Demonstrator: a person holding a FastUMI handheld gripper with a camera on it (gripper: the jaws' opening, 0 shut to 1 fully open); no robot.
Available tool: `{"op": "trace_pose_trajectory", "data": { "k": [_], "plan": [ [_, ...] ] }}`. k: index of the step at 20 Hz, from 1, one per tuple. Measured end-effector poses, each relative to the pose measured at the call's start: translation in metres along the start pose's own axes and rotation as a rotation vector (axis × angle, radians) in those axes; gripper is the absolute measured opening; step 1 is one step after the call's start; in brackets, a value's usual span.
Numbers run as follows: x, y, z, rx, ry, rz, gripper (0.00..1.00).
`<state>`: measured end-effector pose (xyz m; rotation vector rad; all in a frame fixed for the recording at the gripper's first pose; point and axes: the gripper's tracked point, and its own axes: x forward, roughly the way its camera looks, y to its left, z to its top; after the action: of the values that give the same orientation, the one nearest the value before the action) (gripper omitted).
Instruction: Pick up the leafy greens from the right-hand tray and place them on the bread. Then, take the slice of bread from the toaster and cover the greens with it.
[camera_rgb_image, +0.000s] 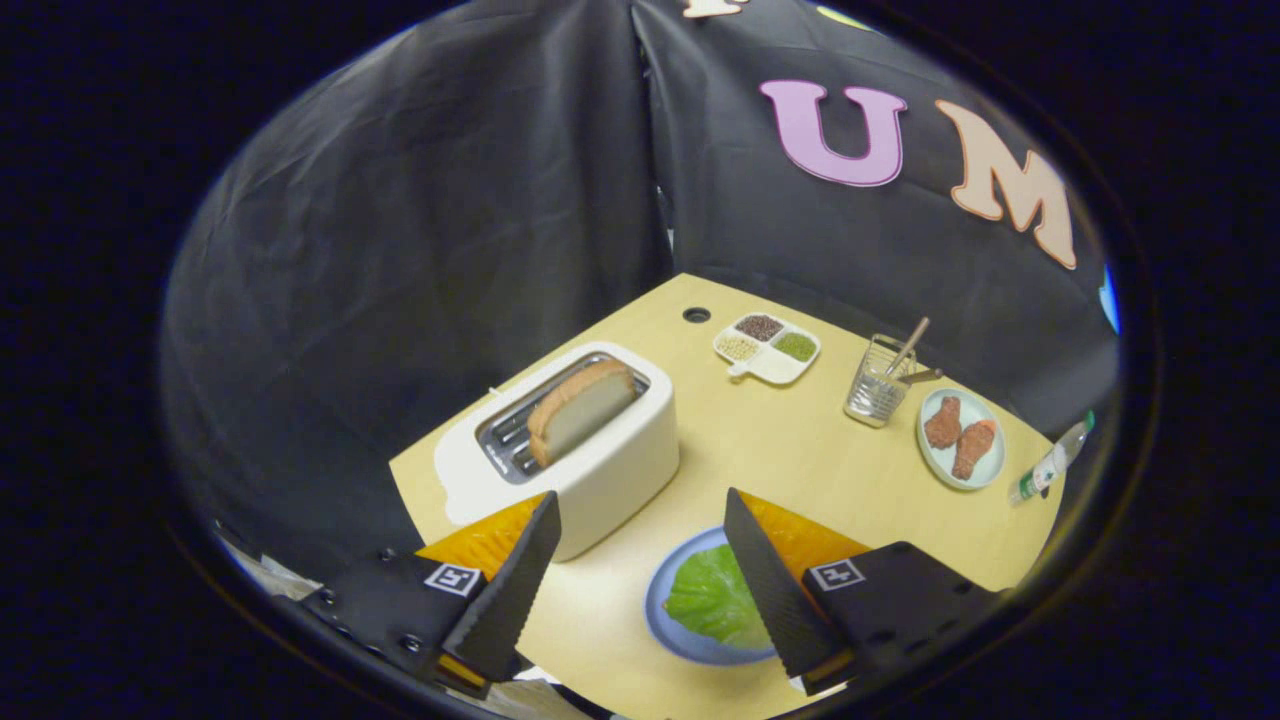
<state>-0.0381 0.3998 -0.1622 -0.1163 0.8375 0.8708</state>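
A green leaf (712, 598) lies on a blue plate (660, 612) right between my fingers, close to the right one, which hides part of the plate. Any bread under the leaf is hidden. My gripper (640, 510) hangs above the table, open, with nothing held. Beyond the left finger stands a white toaster (600, 470) with a slice of bread (580, 410) sticking up from its slot, tilted.
Farther back on the wooden table (780, 450) are a white divided dish of grains (767, 348), a glass with a stick (880, 390), a pale plate with two pieces of meat (960, 438) and a bottle (1045, 468) at the right edge.
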Motion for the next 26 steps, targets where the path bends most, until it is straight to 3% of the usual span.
{"op": "trace_pose_trajectory", "data": {
  "k": [14, 20, 26],
  "plan": [
    [0.062, 0.048, 0.046, 0.127, 0.011, 0.035, 1.0],
    [0.09, 0.045, 0.044, 0.212, 0.054, 0.014, 0.82],
    [0.097, 0.049, 0.035, 0.21, 0.095, 0.0, 0.63]
  ]
}}
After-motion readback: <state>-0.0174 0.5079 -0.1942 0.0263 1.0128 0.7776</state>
